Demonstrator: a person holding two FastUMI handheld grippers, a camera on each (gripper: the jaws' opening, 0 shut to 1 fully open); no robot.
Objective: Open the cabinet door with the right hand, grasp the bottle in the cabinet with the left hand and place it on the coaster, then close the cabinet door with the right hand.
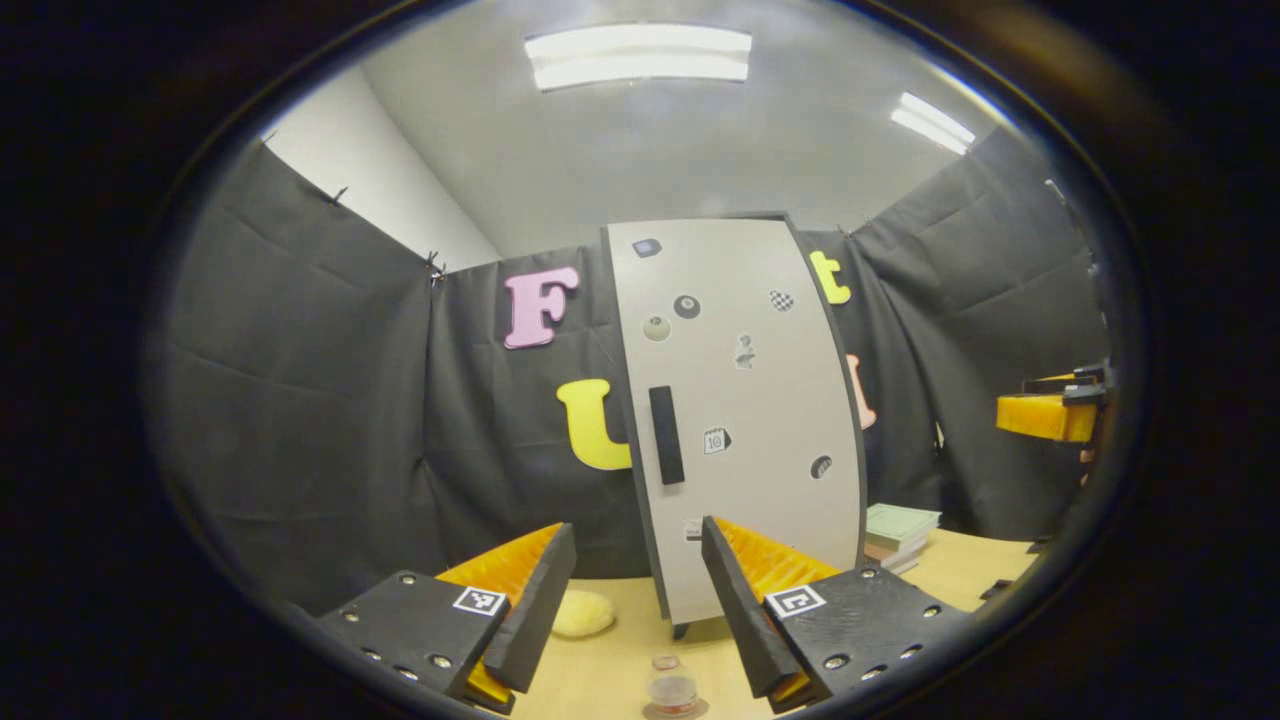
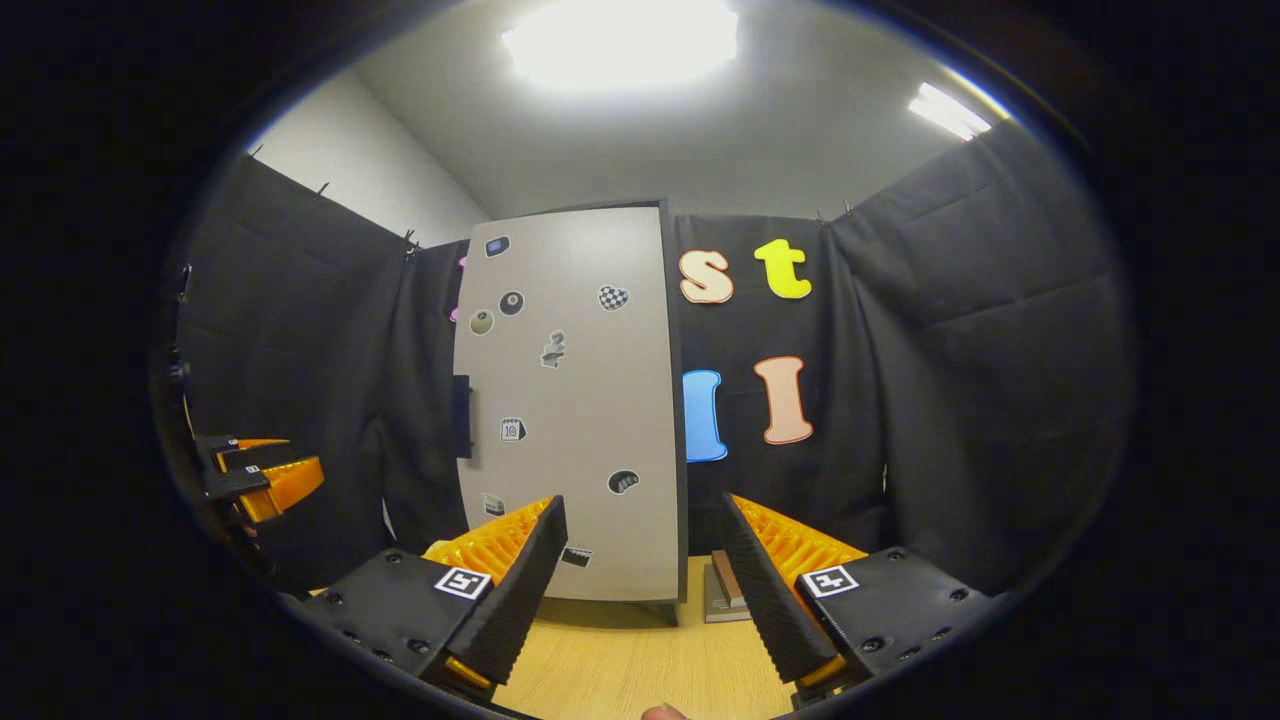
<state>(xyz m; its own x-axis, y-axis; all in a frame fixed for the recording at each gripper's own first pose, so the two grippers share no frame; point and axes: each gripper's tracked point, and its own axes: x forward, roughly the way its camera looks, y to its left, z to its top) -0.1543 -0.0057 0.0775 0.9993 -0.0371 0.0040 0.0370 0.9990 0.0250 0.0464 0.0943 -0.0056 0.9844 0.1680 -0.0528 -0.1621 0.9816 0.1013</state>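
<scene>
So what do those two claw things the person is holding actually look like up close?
Each is a two-finger tool. The left gripper has two wedge-shaped fingers with ribbed inner faces, tapering forward from flat dark plates dotted with screws. Each plate carries a small square black-and-white marker. The right gripper has the same build, with its own marker on each plate.

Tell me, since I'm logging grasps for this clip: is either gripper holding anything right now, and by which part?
Nothing is held. The left gripper and the right gripper are both open with nothing between their fingers, in front of the closed grey cabinet door; its black handle is untouched.
</scene>
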